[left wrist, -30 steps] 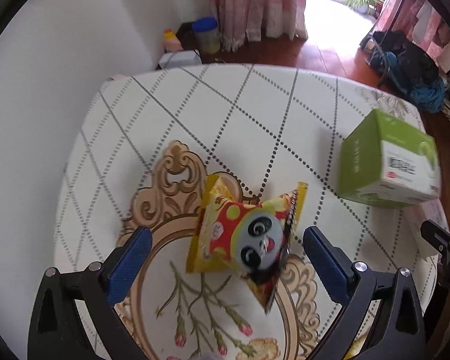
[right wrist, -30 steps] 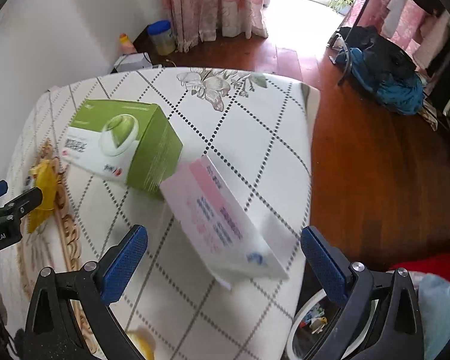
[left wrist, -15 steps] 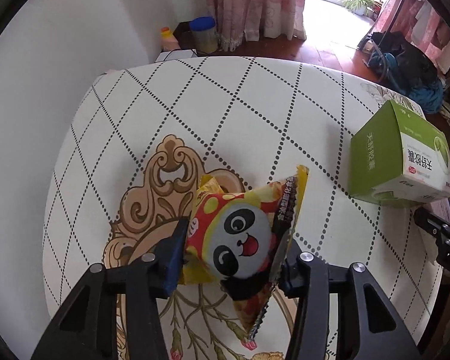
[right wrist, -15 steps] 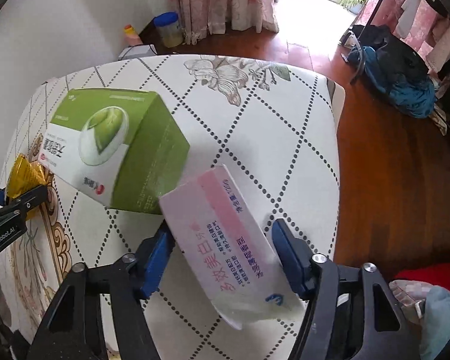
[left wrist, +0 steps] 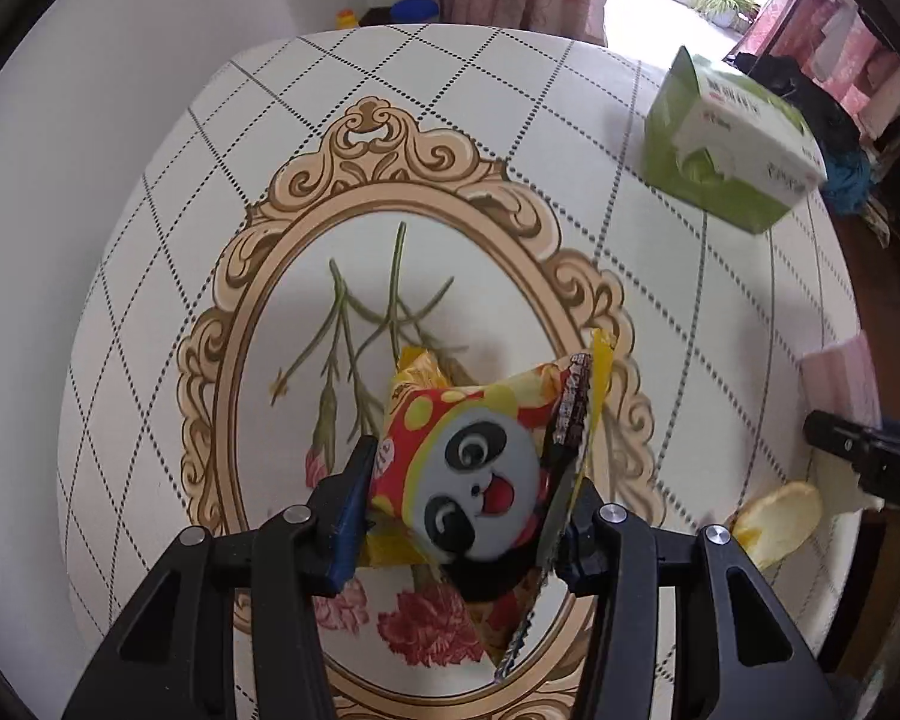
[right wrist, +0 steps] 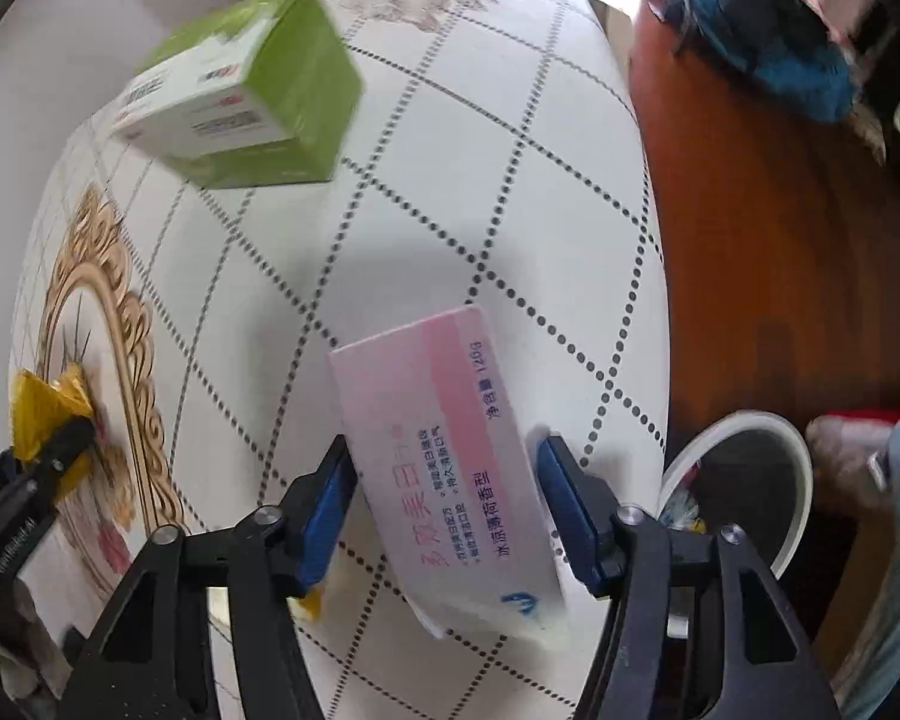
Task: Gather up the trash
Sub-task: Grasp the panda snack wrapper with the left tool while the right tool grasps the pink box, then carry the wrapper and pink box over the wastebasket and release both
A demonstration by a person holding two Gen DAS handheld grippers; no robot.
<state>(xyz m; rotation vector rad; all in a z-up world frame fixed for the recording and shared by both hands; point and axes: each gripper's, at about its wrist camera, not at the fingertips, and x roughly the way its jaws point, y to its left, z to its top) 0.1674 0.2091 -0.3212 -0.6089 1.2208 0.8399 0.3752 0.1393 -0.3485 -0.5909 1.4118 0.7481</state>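
Left tongs [left wrist: 459, 516] pinched a crinkly panda snack wrapper [left wrist: 480, 468]; right tongs [right wrist: 444, 510] gripped a flat pink carton [right wrist: 444, 474].
The carton's long axis ran from 5 toward 11 o'clock above the patterned tabletop [right wrist: 450, 192].

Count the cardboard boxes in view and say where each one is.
2. The green box sits on the table at its far side. The pink box is clamped in the right gripper, near the table's edge. Others may be out of view.

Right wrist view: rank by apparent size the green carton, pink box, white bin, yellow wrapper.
1. Pink-and-white flat cardboard box, though it is nearest the camera, so inflated.
2. Green-and-white cardboard carton.
3. Round white trash bin, partly hidden.
4. Crumpled yellow snack wrapper, mostly hidden at the edge.
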